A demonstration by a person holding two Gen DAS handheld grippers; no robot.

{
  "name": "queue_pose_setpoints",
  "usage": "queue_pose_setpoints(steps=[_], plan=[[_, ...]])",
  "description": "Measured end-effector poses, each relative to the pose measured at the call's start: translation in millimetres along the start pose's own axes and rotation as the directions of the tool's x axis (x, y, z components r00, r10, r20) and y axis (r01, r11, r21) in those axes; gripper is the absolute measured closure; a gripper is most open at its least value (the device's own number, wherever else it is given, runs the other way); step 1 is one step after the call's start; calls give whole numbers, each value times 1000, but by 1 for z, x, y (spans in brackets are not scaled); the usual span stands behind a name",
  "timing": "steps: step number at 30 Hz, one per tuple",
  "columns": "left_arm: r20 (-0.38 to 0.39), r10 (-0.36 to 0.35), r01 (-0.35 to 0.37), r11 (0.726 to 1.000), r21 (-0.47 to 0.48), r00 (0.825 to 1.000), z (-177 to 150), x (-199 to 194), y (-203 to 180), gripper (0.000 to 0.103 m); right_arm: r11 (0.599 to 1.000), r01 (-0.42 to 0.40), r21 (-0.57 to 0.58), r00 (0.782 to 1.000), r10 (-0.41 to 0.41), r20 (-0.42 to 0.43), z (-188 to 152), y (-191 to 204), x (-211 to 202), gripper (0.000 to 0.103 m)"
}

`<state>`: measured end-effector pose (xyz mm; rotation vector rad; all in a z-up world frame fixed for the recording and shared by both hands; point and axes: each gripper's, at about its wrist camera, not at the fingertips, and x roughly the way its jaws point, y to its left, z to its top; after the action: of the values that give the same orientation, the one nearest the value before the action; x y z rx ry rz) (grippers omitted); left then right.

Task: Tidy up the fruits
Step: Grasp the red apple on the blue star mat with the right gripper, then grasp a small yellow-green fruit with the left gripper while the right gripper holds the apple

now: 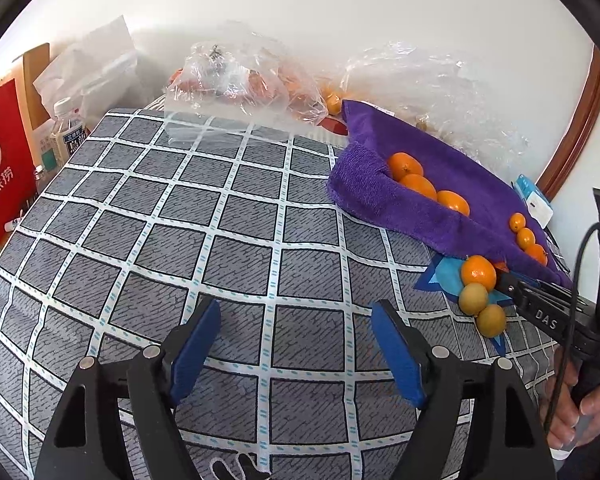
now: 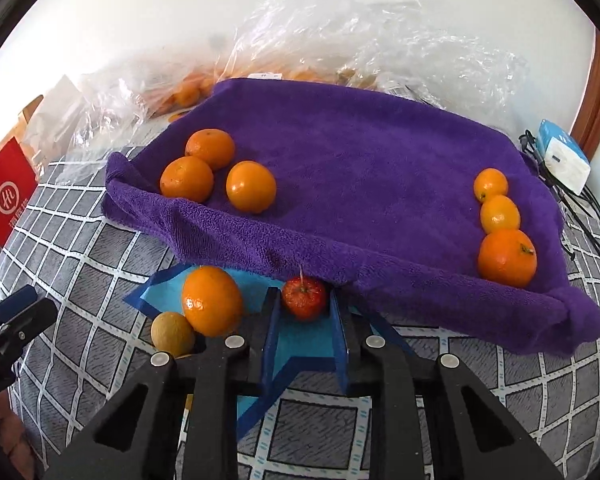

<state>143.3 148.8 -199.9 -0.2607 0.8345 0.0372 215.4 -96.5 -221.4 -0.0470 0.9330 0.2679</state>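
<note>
Narrowed around a small red fruit (image 2: 304, 298), the right gripper (image 2: 305, 320) has its blue pads flanking the fruit on both sides; they look to be touching it, though whether they press firmly I cannot tell. That fruit, with a thin stem standing up, sits at lower centre of the right wrist frame on a blue star-shaped mat (image 2: 300, 344), right at the folded hem of the purple towel (image 2: 340, 152). By contrast, the left gripper (image 1: 296, 344) stands wide apart and empty at the bottom of its own frame, above the grey checked tablecloth (image 1: 160, 208).

Just left of the red fruit, on the same mat, lie a mandarin (image 2: 212, 301) and a small yellow-brown fruit (image 2: 173, 334), touching each other. Farther up, on the towel, three oranges (image 2: 216, 172) cluster at left of centre, and three more citrus fruits (image 2: 500, 220) line the right edge. Beyond, at the top of the frame, clear plastic bags (image 2: 360, 32) hold more orange fruit.

Judging by its size, the red fruit is light, smooth-skinned and easily bruised, so a gentle squeeze across its widest middle, clear of the stem, seems best; its roundness means it could roll or pop out if pinched off-centre. The overhanging towel hem may snag on the lift.
</note>
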Motion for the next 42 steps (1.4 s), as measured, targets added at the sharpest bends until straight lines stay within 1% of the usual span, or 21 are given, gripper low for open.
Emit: queue_pose_setpoints(steps=[6,10,12,14,17,19,20,23,26,28,30,31,32,33,34,36,37,39,40,42], plan=[[0,-6,6,1000,-4,1000,0,-1,1,25,998,1,58,999,-4,49,-21,-25,-35,79],[-6,-7,7,1000,5,1000,0,-2,2,25,996,58,63,994,-64,87,-42,-49,-57,79],[-9,-4,4,1000,11,1000,0,-2,2,25,995,68,78,994,-74,80,-48,-62,-60,79],[-20,16,-15,999,37,1000,0,-1,0,25,993,70,94,995,-76,65,-52,-71,-61,79],[-31,88,-85,993,84,996,-2,1,-10,25,991,68,114,995,-75,60,-60,-86,-66,79],[-45,101,-96,989,110,994,-4,0,-18,26,990,61,125,996,-69,62,-64,-93,-66,79],[-54,84,-77,991,108,995,-5,-1,-22,26,990,59,128,996,-68,64,-65,-96,-65,79],[-69,-8,13,997,76,998,-2,-9,-38,27,989,57,136,995,-68,71,-71,-101,-64,79],[-57,-47,53,993,101,997,4,-13,-65,28,989,52,135,996,-61,68,-73,-101,-61,79],[-50,-62,68,989,132,997,9,-12,-83,31,989,52,139,994,-64,84,-74,-102,-64,79],[-58,-73,81,985,150,996,11,-7,-98,40,988,50,149,995,-62,78,-74,-104,-63,79],[-64,-81,90,985,149,995,10,-3,-104,42,987,45,154,996,-57,74,-74,-105,-62,79],[-73,-84,94,985,147,994,11,3,-110,46,986,39,161,996,-51,72,-74,-107,-62,79],[-83,-84,95,984,149,993,11,8,-114,51,985,34,170,996,-47,72,-74,-108,-62,79],[-95,-80,94,984,151,992,9,13,-118,54,984,28,176,996,-42,75,-74,-109,-62,79],[-96,-86,98,986,135,992,8,17,-121,61,984,15,179,997,-29,78,-74,-110,-62,79],[-99,-92,104,988,116,991,8,19,-121,62,984,11,177,997,-24,76,-74,-109,-62,79],[-121,-129,140,986,86,984,10,23,-121,70,985,12,171,997,-24,69,-74,-108,-60,79],[-126,-144,155,984,84,981,10,24,-121,73,986,19,165,997,-30,66,-73,-106,-60,79],[-131,-164,177,979,96,978,10,24,-122,81,988,18,156,998,-29,62,-73,-104,-59,79]])
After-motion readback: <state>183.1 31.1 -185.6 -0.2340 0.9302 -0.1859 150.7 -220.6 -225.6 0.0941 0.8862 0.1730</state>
